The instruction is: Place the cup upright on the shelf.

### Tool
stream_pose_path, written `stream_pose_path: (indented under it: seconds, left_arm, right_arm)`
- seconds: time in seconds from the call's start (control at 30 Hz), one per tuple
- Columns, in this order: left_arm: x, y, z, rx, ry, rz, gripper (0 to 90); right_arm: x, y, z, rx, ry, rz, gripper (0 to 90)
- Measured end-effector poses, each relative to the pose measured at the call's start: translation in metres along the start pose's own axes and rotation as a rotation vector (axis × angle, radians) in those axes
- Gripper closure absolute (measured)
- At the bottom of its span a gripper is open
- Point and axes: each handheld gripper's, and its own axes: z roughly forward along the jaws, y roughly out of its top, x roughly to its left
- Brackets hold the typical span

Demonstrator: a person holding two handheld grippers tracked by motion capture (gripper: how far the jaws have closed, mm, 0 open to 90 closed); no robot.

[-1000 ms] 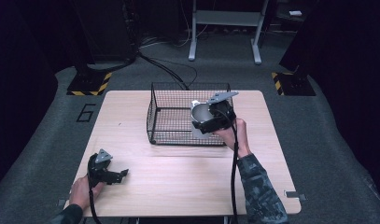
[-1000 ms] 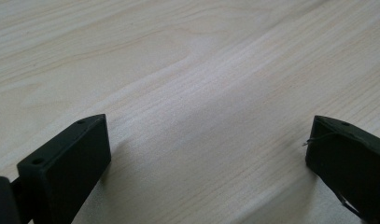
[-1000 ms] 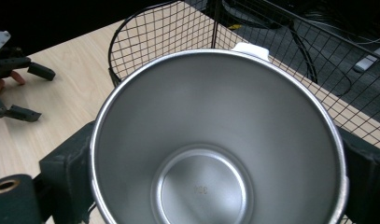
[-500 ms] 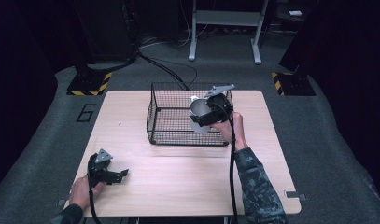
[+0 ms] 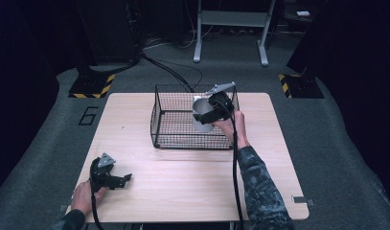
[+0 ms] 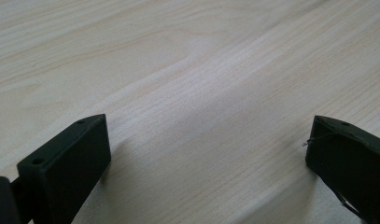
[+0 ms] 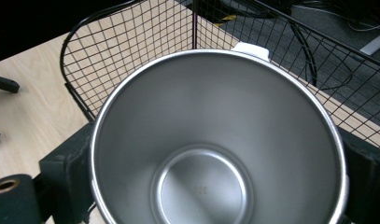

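The right gripper is clamped on a steel cup, one black jaw on each side of the cup's wall, and it holds the cup over the right half of the wire basket near the centre of the high view. Compared with a second ago, the cup has travelled up and to the left in that view: it was at the basket's near right corner, close to the rim, and now it sits further in over the basket's mesh floor. The hand behind it has followed, the forearm stretching up from the lower right of the frame.

In the right gripper view the cup takes up most of the picture, mouth toward the camera, its inside empty and shiny, with a white tab at the top of the rim. The basket's mesh runs behind it in the upper part of the frame, which fits a cup held inside the basket's outline but not yet set down.

The left gripper has not shifted; it rests at the lower left of the high view on the table, its jaws spread wide with nothing between them, as the left gripper view confirms.

The shift suggests the placing step is well along: lowering and releasing the cup appear to be what remains.
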Motion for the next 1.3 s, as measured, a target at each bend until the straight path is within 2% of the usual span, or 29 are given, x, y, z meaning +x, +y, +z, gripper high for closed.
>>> stream_pose_path:
  seconds: [0.03, 0.43, 0.87, 0.97, 1.3]
  left_arm:
    - [0.0, 0.0, 0.0, 0.0, 0.0, 0.0, 0.2]
    - [0.0, 0.0, 0.0, 0.0, 0.0, -0.001, 0.2]
    - [0.0, 0.0, 0.0, 0.0, 0.0, 0.0, 0.1]
    - [0.0, 0.0, 0.0, 0.0, 0.0, 0.0, 0.2]
    - [0.0, 0.0, 0.0, 0.0, 0.0, 0.0, 0.2]
  right_arm:
    - [-0.001, 0.0, 0.002, 0.002, -0.001, 0.012, 6.2]
    - [-0.01, 0.001, 0.025, 0.02, 0.006, 0.022, 6.2]
    - [-0.016, -0.001, 0.041, 0.05, 0.01, 0.06, 6.2]
    - [-0.018, -0.003, 0.047, 0.052, 0.013, 0.05, 6.2]
    - [-0.021, -0.006, 0.061, 0.082, 0.025, 0.072, 6.2]
